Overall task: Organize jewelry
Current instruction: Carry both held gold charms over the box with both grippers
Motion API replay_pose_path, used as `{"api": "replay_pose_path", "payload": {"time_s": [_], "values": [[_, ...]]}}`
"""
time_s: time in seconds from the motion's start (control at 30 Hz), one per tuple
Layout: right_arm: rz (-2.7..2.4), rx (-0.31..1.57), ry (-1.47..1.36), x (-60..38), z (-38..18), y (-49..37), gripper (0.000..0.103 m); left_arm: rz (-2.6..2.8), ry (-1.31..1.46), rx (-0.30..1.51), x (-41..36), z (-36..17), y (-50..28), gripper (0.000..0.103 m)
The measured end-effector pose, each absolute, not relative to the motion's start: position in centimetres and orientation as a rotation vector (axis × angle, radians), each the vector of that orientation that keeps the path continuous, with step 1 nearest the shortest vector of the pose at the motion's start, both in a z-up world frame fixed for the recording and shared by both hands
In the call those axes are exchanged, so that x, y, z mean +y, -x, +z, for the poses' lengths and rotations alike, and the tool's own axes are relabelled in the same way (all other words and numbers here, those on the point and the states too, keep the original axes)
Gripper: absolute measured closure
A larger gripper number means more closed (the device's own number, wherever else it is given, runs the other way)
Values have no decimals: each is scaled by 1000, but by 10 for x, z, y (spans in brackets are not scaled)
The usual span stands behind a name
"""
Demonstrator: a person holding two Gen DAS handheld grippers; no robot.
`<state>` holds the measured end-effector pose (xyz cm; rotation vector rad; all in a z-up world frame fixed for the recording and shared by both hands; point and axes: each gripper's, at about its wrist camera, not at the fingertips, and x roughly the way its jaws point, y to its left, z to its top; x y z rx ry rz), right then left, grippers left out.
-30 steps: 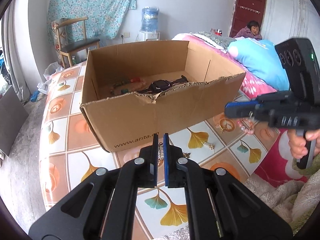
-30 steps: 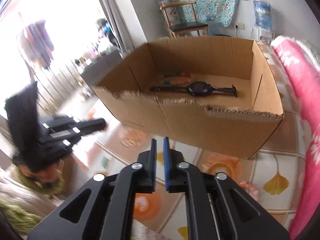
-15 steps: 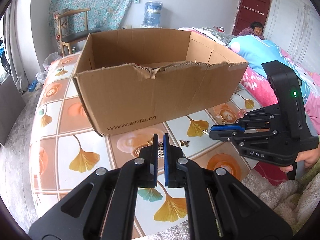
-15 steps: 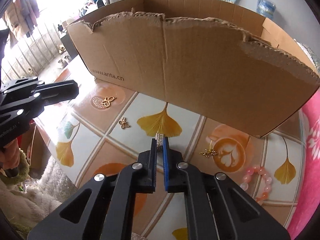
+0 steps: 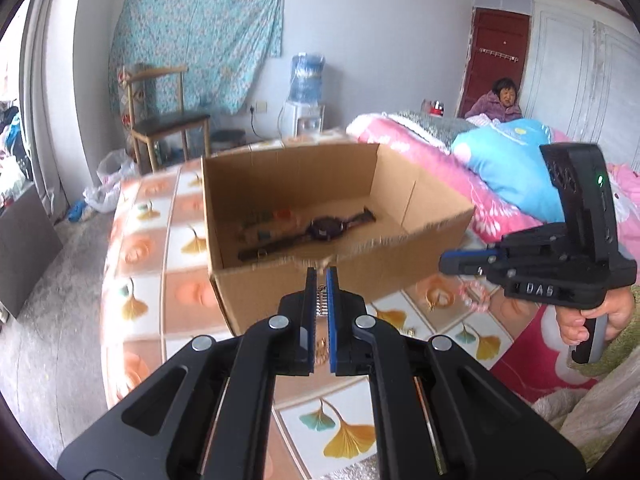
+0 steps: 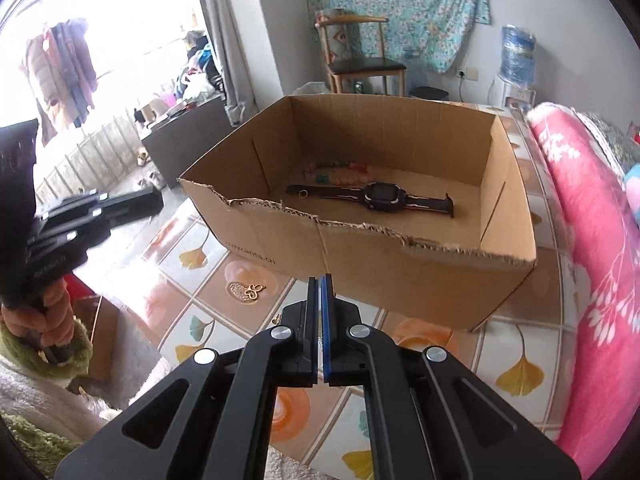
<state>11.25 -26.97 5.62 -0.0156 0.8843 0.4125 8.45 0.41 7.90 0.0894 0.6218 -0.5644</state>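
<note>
An open cardboard box (image 5: 432, 216) (image 6: 400, 264) stands on the tiled table. Inside lie a dark watch (image 5: 326, 227) (image 6: 382, 197) and a beaded bracelet (image 6: 344, 172). My left gripper (image 5: 321, 276) is shut on a silver beaded chain (image 5: 321, 305), held above the box's near wall. My right gripper (image 6: 320, 284) is shut, its jaws pressed together with nothing visible between them; it hovers before the box and also shows in the left wrist view (image 5: 464, 262). A gold pendant (image 6: 256, 290) and a pink bead bracelet (image 5: 472, 300) lie on the table.
A tiled cloth with ginkgo leaves covers the table (image 6: 516, 376). A pink quilted bed (image 6: 592, 216) lies to the right, where a person (image 5: 500, 100) sits. A wooden chair (image 5: 160, 116) and a water dispenser (image 5: 304, 92) stand at the back wall.
Both grippers have risen from low over the table to above the box's near wall, so the box's inside shows again. The left still holds the chain.
</note>
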Motion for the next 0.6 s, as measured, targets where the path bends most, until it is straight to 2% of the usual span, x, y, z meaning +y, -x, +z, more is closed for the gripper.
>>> {"api": "replay_pose_path", "payload": {"time_s": [0.07,0.17,0.27,0.33,0.37,0.4,0.6], "values": [[423,941,49,-263,42,-115,98,-567,-90,619,2,80,-86,99],[433,987,84,-251,16,-115,73,-564,-95,635,-2,77,-89,99],[417,1039,139,-242,-10,-117,73,-561,-96,655,-6,72,-90,99],[411,1077,164,-240,-25,-120,77,-558,-102,660,-6,69,-89,99],[409,1058,178,-240,-27,-118,84,-553,-107,661,-7,69,-89,99],[419,1066,177,-240,-27,-119,96,-550,-110,661,-7,69,-90,99],[452,1042,41,-261,-7,-119,101,-533,-105,649,-1,75,-92,99]]}}
